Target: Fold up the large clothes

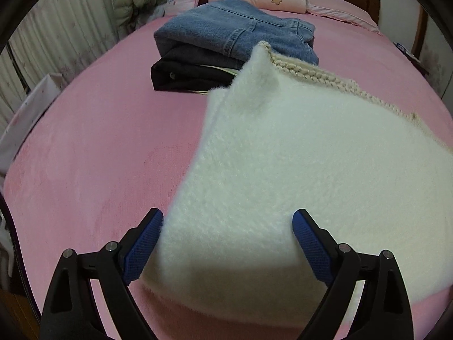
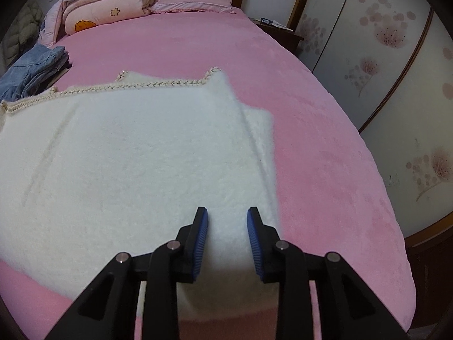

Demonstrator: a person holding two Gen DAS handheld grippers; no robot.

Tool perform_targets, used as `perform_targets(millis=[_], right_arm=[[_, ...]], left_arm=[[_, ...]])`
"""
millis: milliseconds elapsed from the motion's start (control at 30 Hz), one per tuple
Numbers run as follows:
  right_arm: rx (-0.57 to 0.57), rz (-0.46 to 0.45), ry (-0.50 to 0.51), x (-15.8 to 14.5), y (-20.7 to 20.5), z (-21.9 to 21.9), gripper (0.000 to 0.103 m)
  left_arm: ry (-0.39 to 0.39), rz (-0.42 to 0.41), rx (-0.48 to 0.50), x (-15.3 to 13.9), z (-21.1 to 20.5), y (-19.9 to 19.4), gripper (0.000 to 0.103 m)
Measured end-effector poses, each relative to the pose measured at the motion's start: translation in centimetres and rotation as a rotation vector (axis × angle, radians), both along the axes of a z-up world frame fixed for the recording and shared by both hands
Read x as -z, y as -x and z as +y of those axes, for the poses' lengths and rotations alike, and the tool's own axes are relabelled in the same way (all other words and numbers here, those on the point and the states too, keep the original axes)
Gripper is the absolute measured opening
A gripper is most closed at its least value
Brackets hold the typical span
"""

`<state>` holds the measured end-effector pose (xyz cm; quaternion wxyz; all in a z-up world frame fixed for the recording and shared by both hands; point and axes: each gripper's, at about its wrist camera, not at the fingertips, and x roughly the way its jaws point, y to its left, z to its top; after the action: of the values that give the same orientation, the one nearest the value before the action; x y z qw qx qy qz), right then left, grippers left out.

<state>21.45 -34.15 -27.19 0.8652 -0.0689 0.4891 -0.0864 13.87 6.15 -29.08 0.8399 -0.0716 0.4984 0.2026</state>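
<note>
In the left wrist view, the left gripper is seen spread wide over the near left corner of a fluffy white garment, which is laid on the pink bed; nothing is gripped, though the left pad sits right at the garment's edge. One braided trim is counted along the far edge, and one stack of folded clothes lies beyond it, blue denim over two darker pieces as far as can be told. In the right wrist view, the right gripper is held over the near right part of the same garment, jaws narrowly parted and, by appearance, released, with no fabric pinched between the pads. One under-layer juts out at the right side. For a clean fold, both near corners should probably be pinched through all layers and carried evenly toward the trim, so that edges are matched.
</note>
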Motion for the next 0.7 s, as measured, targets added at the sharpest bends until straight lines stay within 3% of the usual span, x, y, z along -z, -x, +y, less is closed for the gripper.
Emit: perform_targets(millis=[267, 433, 533, 700], right_arm=[[-0.044, -0.031, -0.103, -5.7, 1.2, 3.5, 0.029], [-0.112, -0.078, -0.186, -9.3, 1.9, 7.3, 0.029], [-0.141, -0.100, -0.205, -10.3, 2.3, 9.4, 0.029], [-0.193, -0.099, -0.225, -9.6, 3.1, 12.9, 0.029]], left_arm=[[0.180, 0.060, -0.082, -5.5, 0.2, 0.6, 0.092], [0.262, 0.030, -0.104, -7.4, -0.5, 2.8, 0.092], [0.337, 0.013, -0.138, -6.7, -0.4, 4.5, 0.092], [0.515, -0.009, -0.202, -2.2, -0.5, 7.6, 0.092]])
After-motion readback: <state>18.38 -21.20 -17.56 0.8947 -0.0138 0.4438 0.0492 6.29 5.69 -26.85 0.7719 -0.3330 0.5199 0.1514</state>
